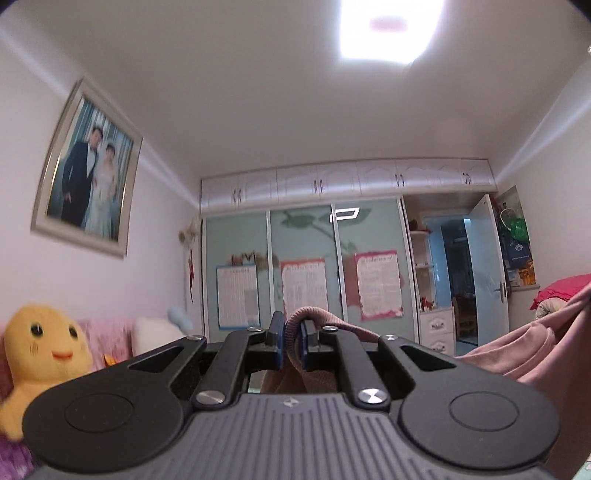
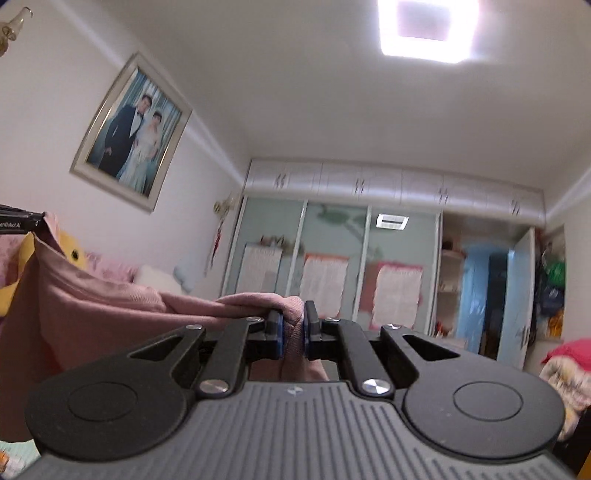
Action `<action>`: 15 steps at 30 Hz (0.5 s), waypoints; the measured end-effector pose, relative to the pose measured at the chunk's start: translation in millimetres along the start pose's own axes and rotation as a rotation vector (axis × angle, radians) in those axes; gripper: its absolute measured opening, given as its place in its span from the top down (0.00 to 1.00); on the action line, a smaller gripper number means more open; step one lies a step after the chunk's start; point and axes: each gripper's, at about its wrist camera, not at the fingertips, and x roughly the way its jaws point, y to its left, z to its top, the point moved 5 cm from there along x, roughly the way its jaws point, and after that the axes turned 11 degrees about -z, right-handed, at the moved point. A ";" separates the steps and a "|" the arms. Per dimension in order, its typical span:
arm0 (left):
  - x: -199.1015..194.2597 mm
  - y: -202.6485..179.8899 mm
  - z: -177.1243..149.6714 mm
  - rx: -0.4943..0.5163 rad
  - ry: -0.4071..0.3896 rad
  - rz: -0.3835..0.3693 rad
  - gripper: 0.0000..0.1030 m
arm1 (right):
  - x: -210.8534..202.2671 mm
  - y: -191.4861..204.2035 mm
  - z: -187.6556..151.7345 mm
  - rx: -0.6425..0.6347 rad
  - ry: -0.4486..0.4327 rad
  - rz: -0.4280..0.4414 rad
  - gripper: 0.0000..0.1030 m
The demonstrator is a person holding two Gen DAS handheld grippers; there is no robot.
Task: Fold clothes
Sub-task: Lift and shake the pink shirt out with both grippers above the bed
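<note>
The left claw [image 1: 291, 341] is clenching on a bunched ribbed edge of a pink garment [image 1: 524, 350], its blue pads pressing the cloth from both sides, and the fabric is trailing away toward 3 o'clock in the left wrist view, where it is hanging as a broad slack fold at the right edge of the picture. The right claw [image 2: 293, 338] is likewise grasping the pink garment [image 2: 92, 314], with a rolled hem pinched between its pads; in the right wrist view the cloth is stretching toward 9 o'clock and sagging in a wide sheet up to the other claw's black tip [image 2: 22, 221], which is showing at the left edge with cloth gathered at it. Both claws are pointing slightly upward into the room, so the garment is being held up in the air, spread between the two. Beyond the left claw, a yellow plush duck [image 1: 40, 354] is sitting at 8 o'clock against pink bedding, a framed photograph [image 1: 86, 170] is hanging on the wall at 10 o'clock, and a wardrobe with sliding doors [image 1: 306, 266] is standing straight ahead, paper sheets stuck to its panels. A white door [image 1: 484, 273] is standing open at 3 o'clock, and a square ceiling light [image 1: 388, 29] is glowing at 12 o'clock
</note>
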 end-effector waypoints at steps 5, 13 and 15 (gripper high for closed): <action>5.5 -6.6 41.3 0.061 -0.087 0.025 0.91 | -6.2 -16.5 48.0 -0.002 -0.110 -0.056 0.91; 51.2 -21.8 29.4 0.108 -0.050 -0.020 0.90 | 7.7 -36.7 44.4 -0.004 -0.062 -0.083 0.91; 81.4 -25.4 -3.5 0.096 0.036 -0.031 0.90 | 26.8 -37.3 16.1 0.020 0.020 -0.073 0.91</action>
